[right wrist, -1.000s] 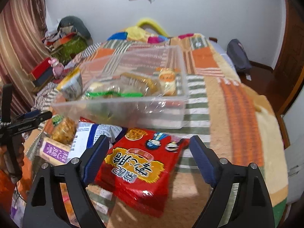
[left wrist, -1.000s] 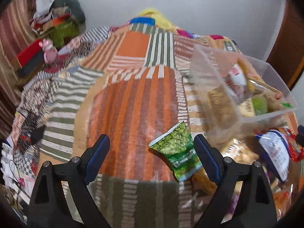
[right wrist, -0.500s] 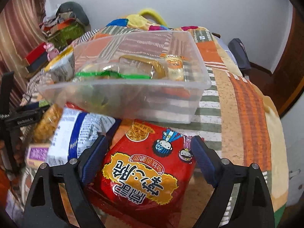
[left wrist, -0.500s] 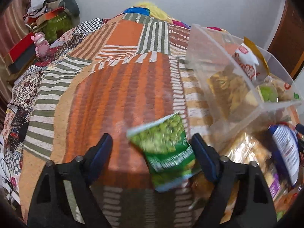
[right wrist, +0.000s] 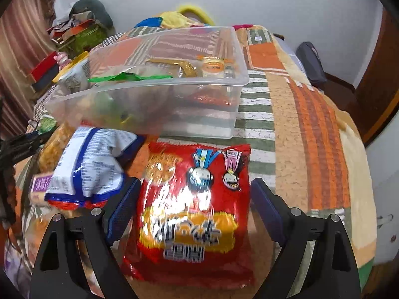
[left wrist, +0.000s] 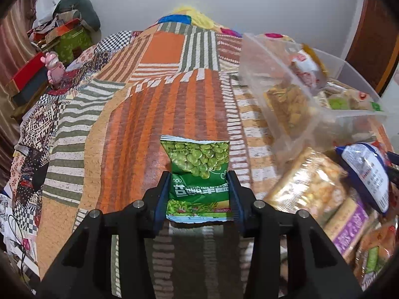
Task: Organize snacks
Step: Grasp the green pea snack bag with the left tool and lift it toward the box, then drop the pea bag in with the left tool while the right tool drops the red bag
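My left gripper (left wrist: 199, 186) is shut on a green pea snack bag (left wrist: 199, 164) on the striped bedspread. A clear plastic bin (left wrist: 294, 92) with several snack packs stands to its right; it also shows in the right wrist view (right wrist: 174, 104). My right gripper (right wrist: 194, 199) is open, its jaws on either side of a red noodle snack bag (right wrist: 194, 199) lying just in front of the bin. A blue-and-white bag (right wrist: 92, 162) lies left of the red bag, by my left finger.
More packs lie beside the bin: a clear cracker pack (left wrist: 309, 189), a purple-labelled pack (left wrist: 349, 221). The patchwork bedspread (left wrist: 154, 104) stretches left and back. Clutter and a pink toy (left wrist: 53, 67) sit at the far left. A wooden door (right wrist: 381, 74) is right.
My left gripper moved onto the green pea bag and shut on it. My right gripper moved forward and down, so the red bag now lies between its open jaws.
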Tool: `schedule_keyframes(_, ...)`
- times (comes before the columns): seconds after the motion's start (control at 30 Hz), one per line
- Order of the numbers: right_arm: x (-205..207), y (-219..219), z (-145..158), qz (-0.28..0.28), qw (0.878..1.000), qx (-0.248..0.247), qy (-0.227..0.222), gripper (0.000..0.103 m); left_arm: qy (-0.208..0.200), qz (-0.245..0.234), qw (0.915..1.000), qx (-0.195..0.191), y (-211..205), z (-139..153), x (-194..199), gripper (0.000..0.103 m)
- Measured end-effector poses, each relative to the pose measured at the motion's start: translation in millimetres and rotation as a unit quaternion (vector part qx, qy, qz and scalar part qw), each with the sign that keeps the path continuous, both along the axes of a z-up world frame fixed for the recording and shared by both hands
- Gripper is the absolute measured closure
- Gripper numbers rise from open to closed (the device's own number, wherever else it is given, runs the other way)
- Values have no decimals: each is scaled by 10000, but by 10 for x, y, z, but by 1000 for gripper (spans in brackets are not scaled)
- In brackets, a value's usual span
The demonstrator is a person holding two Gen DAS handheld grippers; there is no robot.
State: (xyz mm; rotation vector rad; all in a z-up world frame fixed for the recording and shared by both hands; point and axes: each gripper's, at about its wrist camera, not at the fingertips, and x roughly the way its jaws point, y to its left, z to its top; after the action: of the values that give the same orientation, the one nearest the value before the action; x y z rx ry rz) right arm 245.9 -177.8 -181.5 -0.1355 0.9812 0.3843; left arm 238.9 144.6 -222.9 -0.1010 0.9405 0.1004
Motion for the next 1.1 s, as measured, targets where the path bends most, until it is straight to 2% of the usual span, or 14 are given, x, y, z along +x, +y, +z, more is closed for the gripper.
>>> schedule_keyframes(0.13, 98, 9, -120, -37, 9999, 41, 128, 16, -148, -162, 9997, 102, -104, 153, -113, 59)
schedule_keyframes(0.23, 33, -13, -89, 33, 9999, 112, 60, 35, -261, -255, 9993, 110, -166, 277, -173, 59)
schedule_keyframes(0.27, 8, -23, -76, 64, 9999, 113, 51, 38, -299, -262, 9992, 93, -185, 322, -193, 59)
schedule_keyframes(0.57, -202, -202, 186, 40, 9989, 415, -213, 38, -748, -425, 9962, -130, -440, 766, -286, 59)
schedule_keyframes(0.77, -253, -253, 546, 79, 9960, 538, -713, 38, -1062, -607, 9921, -291, -654, 1082, -249, 59)
schedule_keyframes(0.9, -192, -222, 784, 106, 9924, 677, -1021, 38, -1190, -714, 9895, -406, -816, 1204, -167, 59)
schedule_keyframes(1.1, 54, -45, 969, 114, 9881, 691, -1370, 38, -1300, -910, 9861, -495, -1087, 1313, 59, 59)
